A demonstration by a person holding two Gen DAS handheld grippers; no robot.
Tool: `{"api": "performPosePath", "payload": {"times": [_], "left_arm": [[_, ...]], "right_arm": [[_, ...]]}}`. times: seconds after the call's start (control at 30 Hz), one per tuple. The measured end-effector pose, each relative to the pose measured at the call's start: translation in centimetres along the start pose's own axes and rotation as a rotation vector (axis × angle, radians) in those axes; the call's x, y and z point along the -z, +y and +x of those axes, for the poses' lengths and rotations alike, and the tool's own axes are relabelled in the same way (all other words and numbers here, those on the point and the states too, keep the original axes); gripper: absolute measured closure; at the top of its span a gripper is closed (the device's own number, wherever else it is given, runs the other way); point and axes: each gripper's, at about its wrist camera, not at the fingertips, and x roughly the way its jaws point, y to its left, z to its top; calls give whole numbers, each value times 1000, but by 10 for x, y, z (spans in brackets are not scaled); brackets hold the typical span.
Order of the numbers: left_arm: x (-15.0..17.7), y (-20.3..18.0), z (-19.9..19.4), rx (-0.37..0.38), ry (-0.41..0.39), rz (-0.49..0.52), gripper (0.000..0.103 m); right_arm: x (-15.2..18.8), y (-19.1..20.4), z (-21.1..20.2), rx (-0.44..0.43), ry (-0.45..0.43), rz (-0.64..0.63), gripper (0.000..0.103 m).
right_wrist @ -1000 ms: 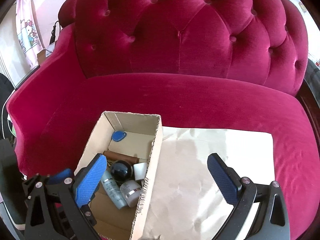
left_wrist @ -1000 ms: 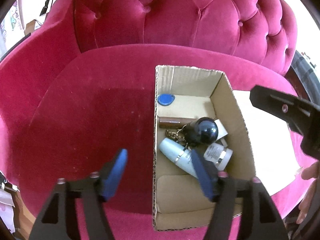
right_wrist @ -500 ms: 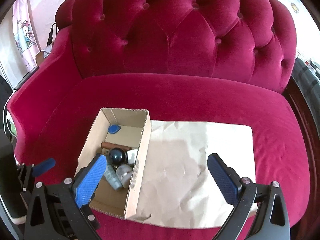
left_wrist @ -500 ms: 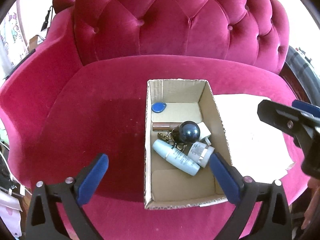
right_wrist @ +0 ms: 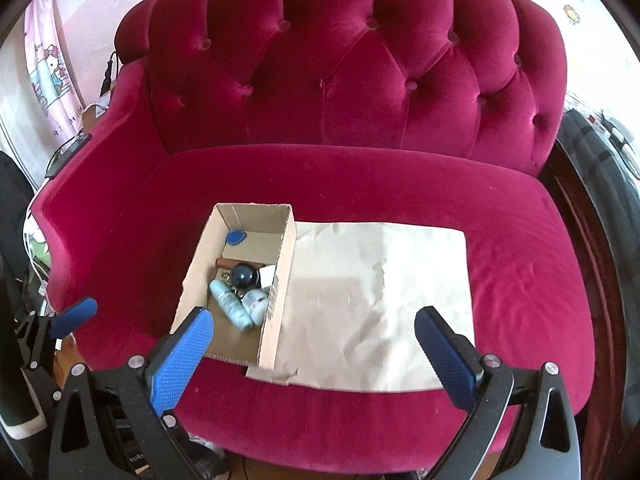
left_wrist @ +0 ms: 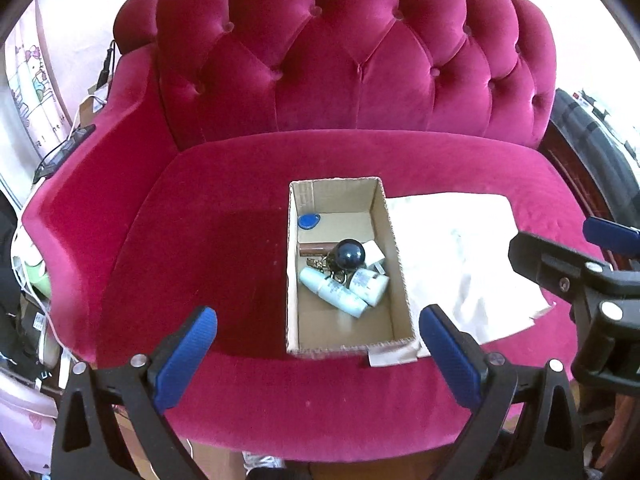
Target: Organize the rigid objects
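An open cardboard box point(left_wrist: 294, 280) point(right_wrist: 280, 280) sits on the seat of a red velvet sofa. Inside lie a dark blue ball point(left_wrist: 351, 255) point(right_wrist: 243, 275), a pale blue bottle point(left_wrist: 334, 293) point(right_wrist: 231, 306), a white jar point(left_wrist: 370, 282) point(right_wrist: 256, 302), a brown tube point(left_wrist: 316, 247), a blue tag point(left_wrist: 309, 222) point(right_wrist: 236, 238), a small white block point(left_wrist: 376, 250) and a chain. My left gripper point(left_wrist: 316, 354) hangs open above the box's near end, holding nothing. My right gripper point(right_wrist: 312, 354) stands open over the paper, also holding nothing.
A sheet of crumpled brown paper point(right_wrist: 380, 300) point(left_wrist: 460, 260) lies to the right of the box. The tufted sofa back point(left_wrist: 360, 72) rises behind, an armrest point(left_wrist: 80, 200) at the left. Clutter and cables sit beyond the left armrest.
Both grippers have risen and pulled back from the box, which now looks smaller. The left jaws have spread wider. The things in the box have not moved.
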Motion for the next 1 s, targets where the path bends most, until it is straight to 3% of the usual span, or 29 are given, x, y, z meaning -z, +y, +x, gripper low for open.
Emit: {"api": "performPosePath", "payload": {"times": [0.47, 0.57, 1.0], "left_arm": [[15, -19, -54, 19, -8, -1, 0], [18, -24, -56, 24, -1, -1, 0], [18, -41, -62, 36, -8, 21, 0]], "right_arm": [[21, -6, -59, 27, 0, 35, 0], [28, -7, -61, 71, 11, 27, 0], [42, -17, -68, 80, 30, 49, 0]]}}
